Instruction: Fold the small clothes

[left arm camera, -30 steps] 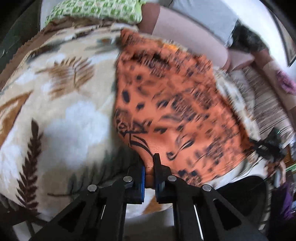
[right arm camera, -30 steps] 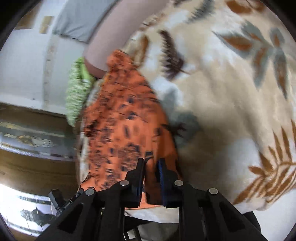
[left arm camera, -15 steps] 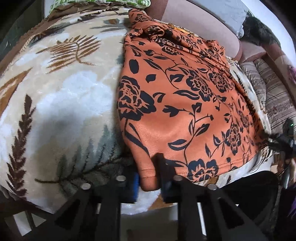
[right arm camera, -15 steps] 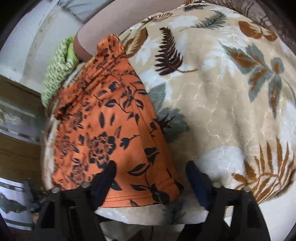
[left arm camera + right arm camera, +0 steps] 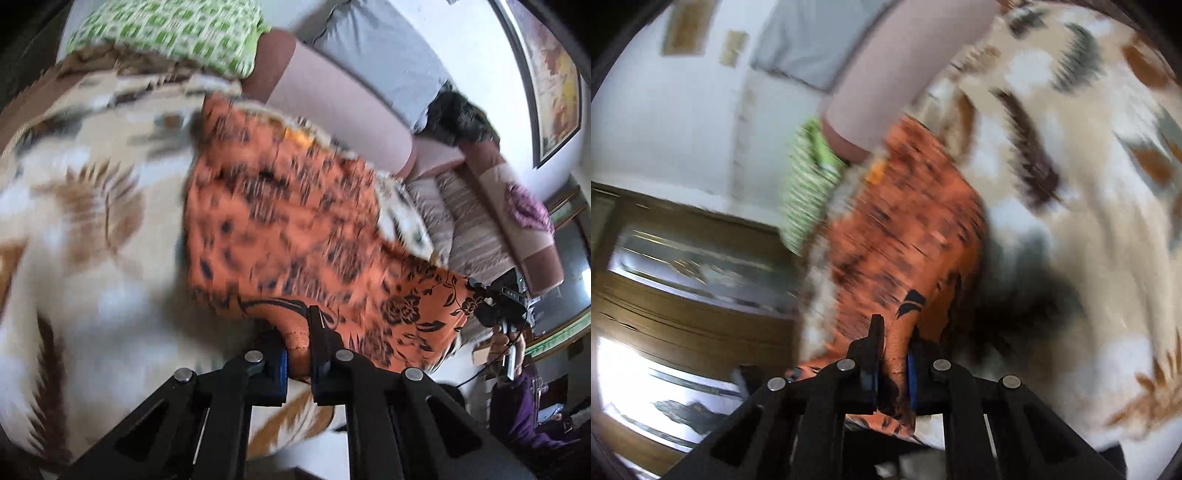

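Note:
An orange garment with a black flower print (image 5: 295, 229) lies on a leaf-patterned blanket (image 5: 92, 229). My left gripper (image 5: 297, 339) is shut on the garment's near hem and holds that edge lifted. In the right wrist view the same garment (image 5: 908, 236) runs away from me, and my right gripper (image 5: 893, 354) is shut on its other near corner, also raised off the blanket (image 5: 1089, 221). Both views are blurred by motion. The far end of the garment rests on the blanket.
A green patterned pillow (image 5: 177, 33) and a pink bolster (image 5: 332, 107) lie at the far end. A striped cushion (image 5: 476, 229) sits to the right. A wooden cabinet (image 5: 683, 295) stands beyond the bed's left edge.
Half a second ago the garment lay flat with my right gripper open around its corner. Both grippers now pinch the hem and have lifted it, moving fast.

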